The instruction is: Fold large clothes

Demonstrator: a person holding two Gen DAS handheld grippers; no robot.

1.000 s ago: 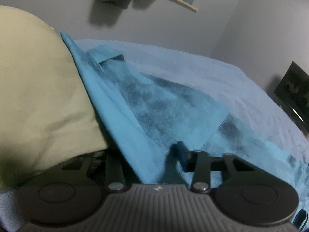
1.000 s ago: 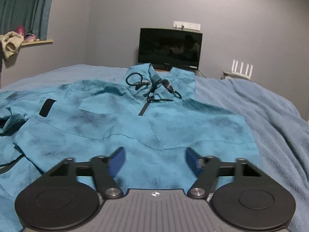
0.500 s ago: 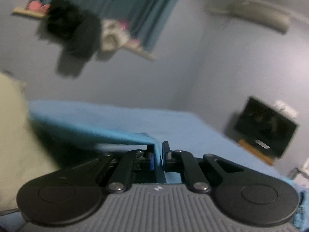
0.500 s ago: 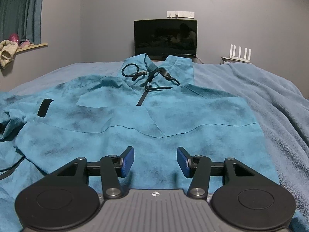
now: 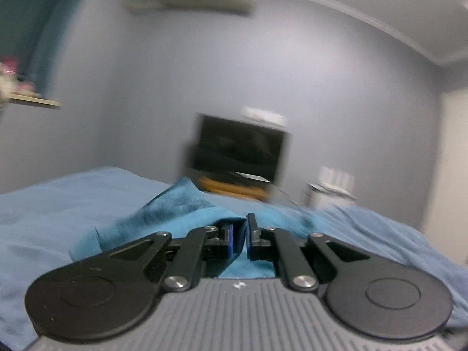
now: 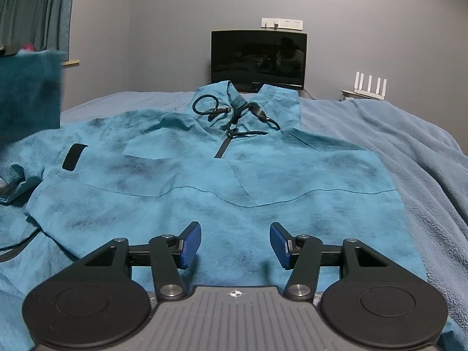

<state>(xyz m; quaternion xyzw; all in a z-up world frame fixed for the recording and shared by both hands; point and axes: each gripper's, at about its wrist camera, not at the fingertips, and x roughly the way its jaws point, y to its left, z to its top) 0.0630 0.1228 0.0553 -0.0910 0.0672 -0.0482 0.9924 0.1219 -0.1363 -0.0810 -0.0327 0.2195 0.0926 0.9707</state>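
A large teal hooded jacket (image 6: 222, 181) lies spread front-up on the bed, collar and black drawcord (image 6: 231, 114) at the far end. My right gripper (image 6: 235, 244) is open and empty, low over the jacket's near hem. My left gripper (image 5: 240, 238) is shut on a fold of the jacket's teal cloth (image 5: 175, 207) and holds it lifted above the bed. That lifted cloth also shows at the left edge of the right wrist view (image 6: 29, 93). The left wrist view is blurred.
The bed is covered by a light blue blanket (image 6: 409, 146). A dark TV (image 6: 259, 60) stands against the far wall, with a white router (image 6: 370, 87) to its right. A curtain (image 6: 32, 8) and a shelf are at the left.
My left gripper shut on the jacket's cloth, lifted it and swung right toward the TV. My right gripper's jaws narrowed slightly and moved lower over the hem.
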